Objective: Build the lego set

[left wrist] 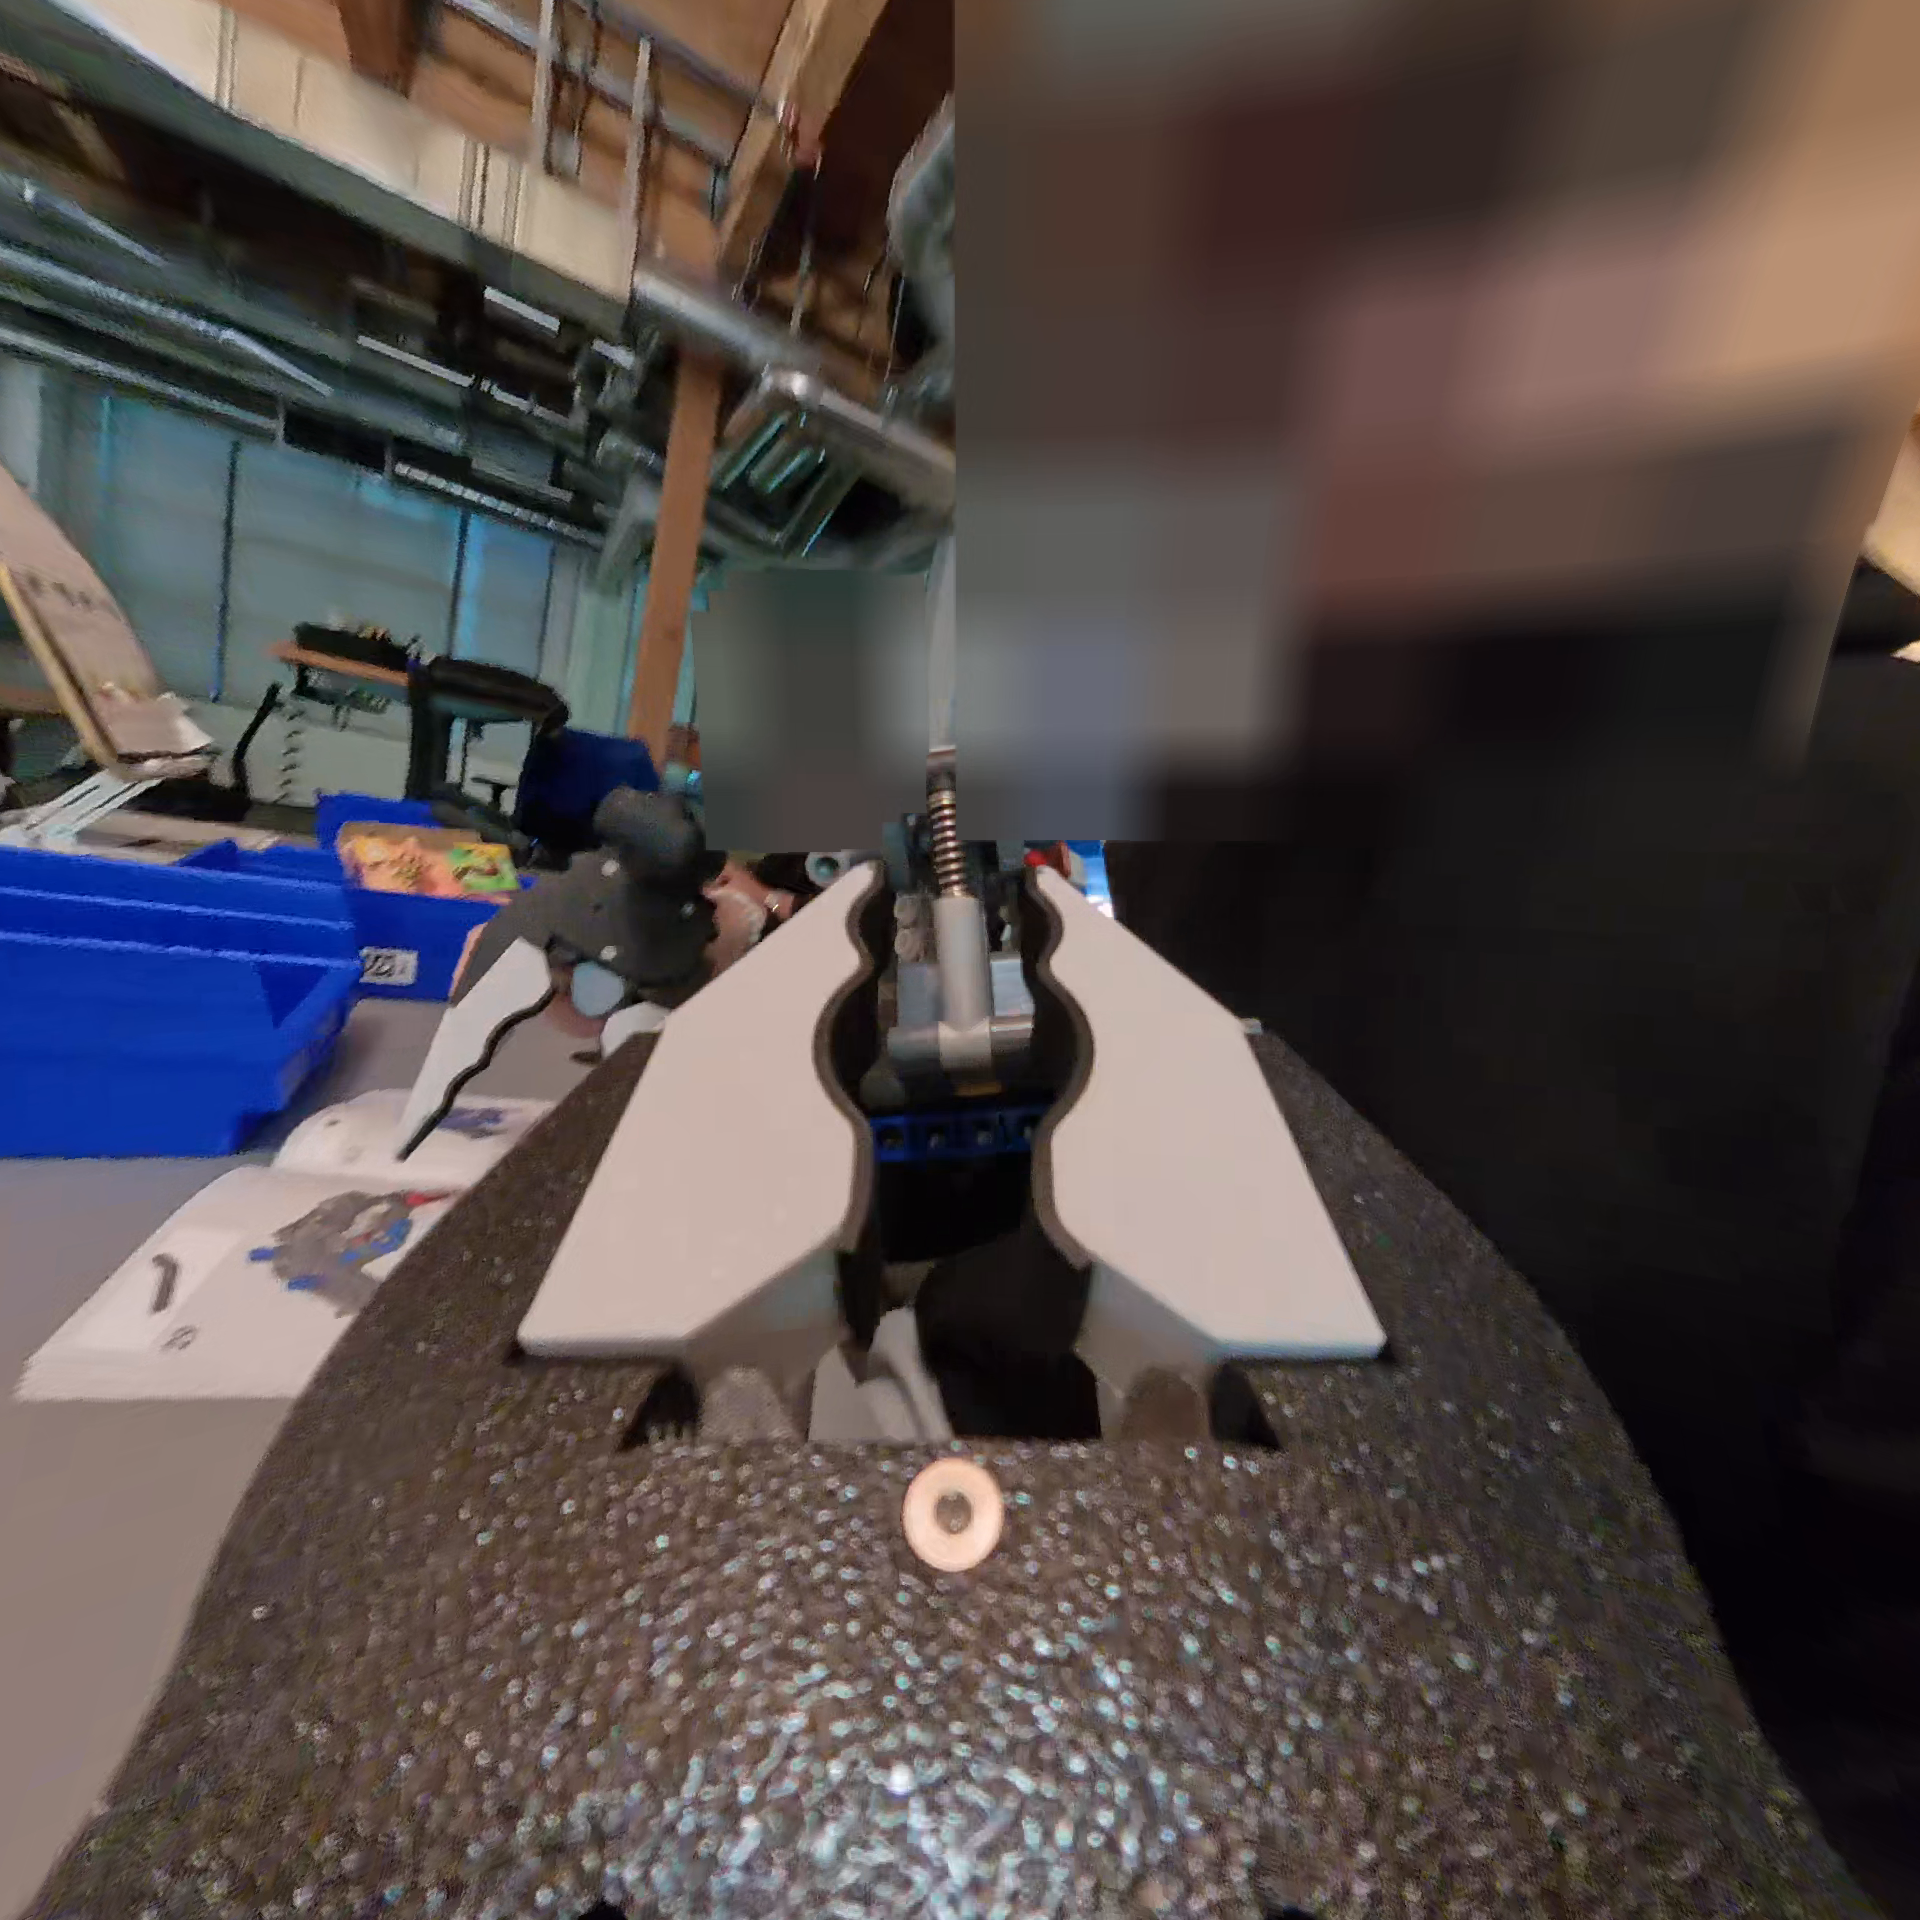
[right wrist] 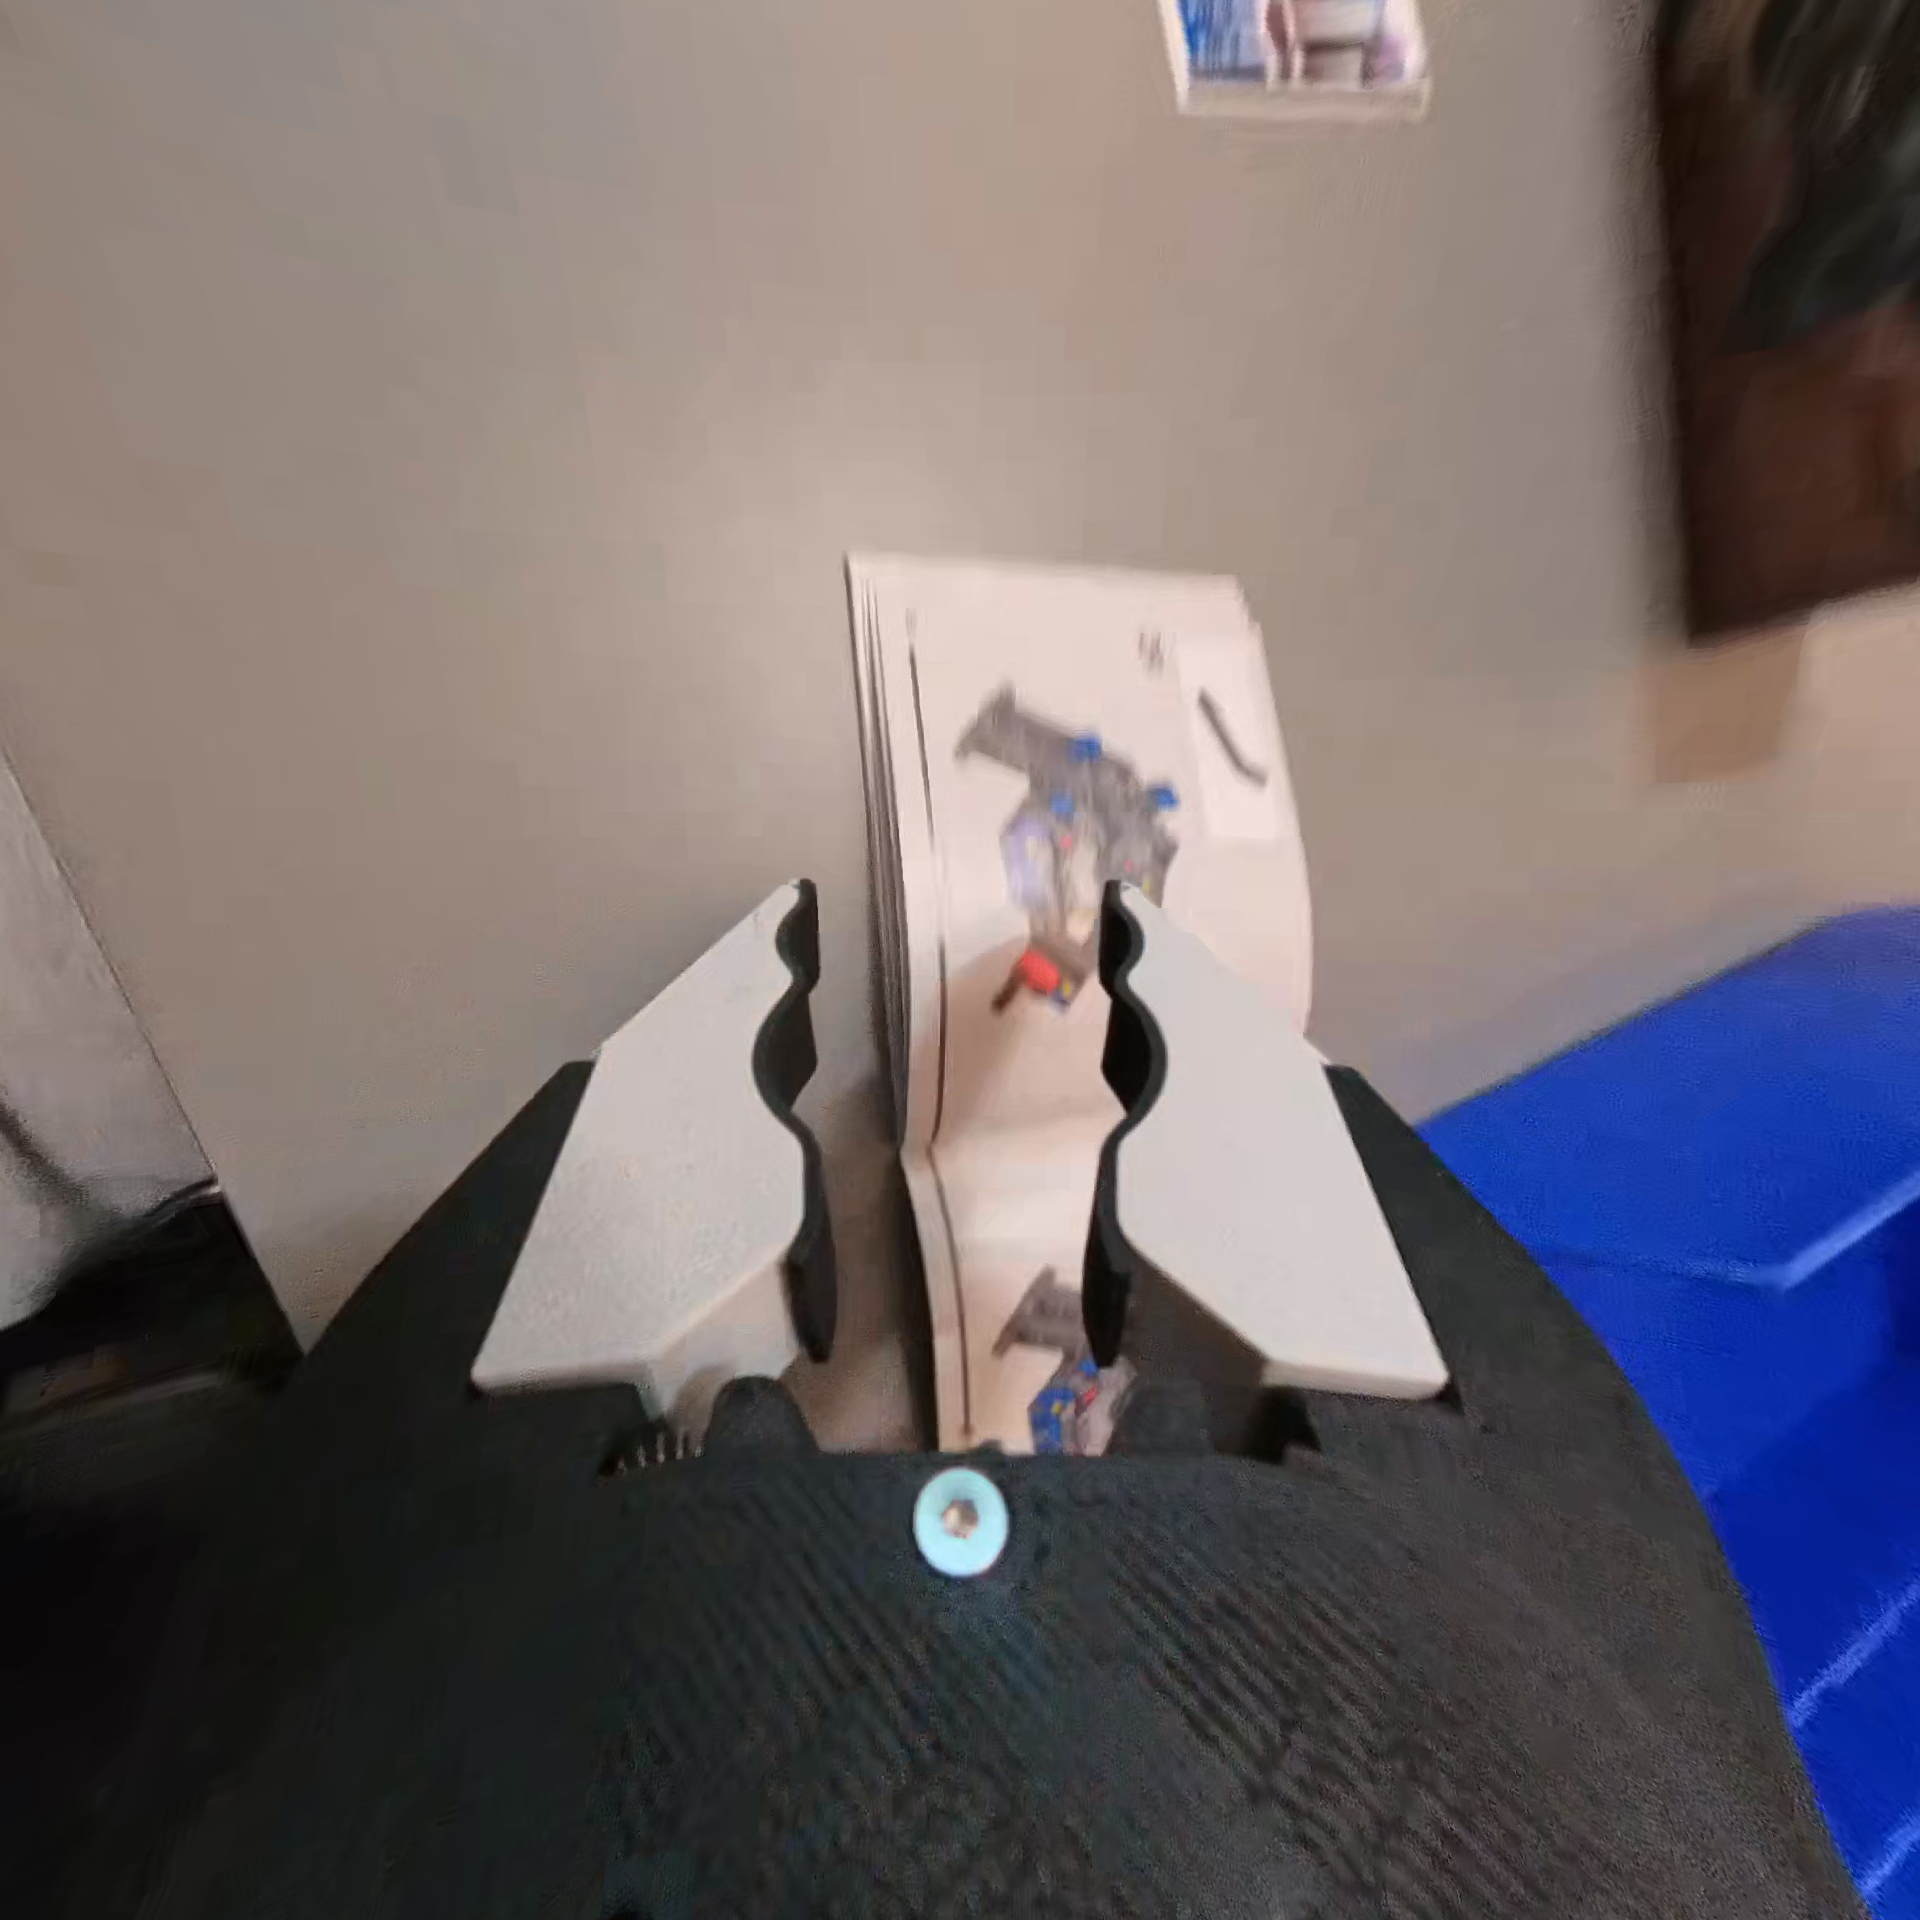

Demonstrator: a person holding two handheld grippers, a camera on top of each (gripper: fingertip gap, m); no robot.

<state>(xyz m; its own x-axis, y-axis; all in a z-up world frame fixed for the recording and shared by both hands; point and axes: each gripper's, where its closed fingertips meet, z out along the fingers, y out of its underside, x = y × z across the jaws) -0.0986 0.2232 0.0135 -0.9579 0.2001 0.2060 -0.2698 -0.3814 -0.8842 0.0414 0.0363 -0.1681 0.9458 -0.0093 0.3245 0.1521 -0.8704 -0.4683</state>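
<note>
A: Where do we find the lego build?

B: Gripped in our left claw (left wrist: pixel 956 894). The lego assembly (left wrist: pixel 951 997) sits between the pale fingers, which are closed in on it, with its grey shock absorber and coiled metal spring rising past the tips and a blue studded beam low in the gap.

A: And our right claw (right wrist: pixel 961 904)?

B: Spread apart, holding nothing. Below it the instruction booklet (right wrist: pixel 1081 790) lies open on the grey table (right wrist: pixel 416 416), pages curling.

A: Textures?

B: We see wavy black pads lining smooth grey fingers, and rough, speckled black bodies. Glossy blue plastic bins (left wrist: pixel 156 997) stand on the table to the left.
</note>
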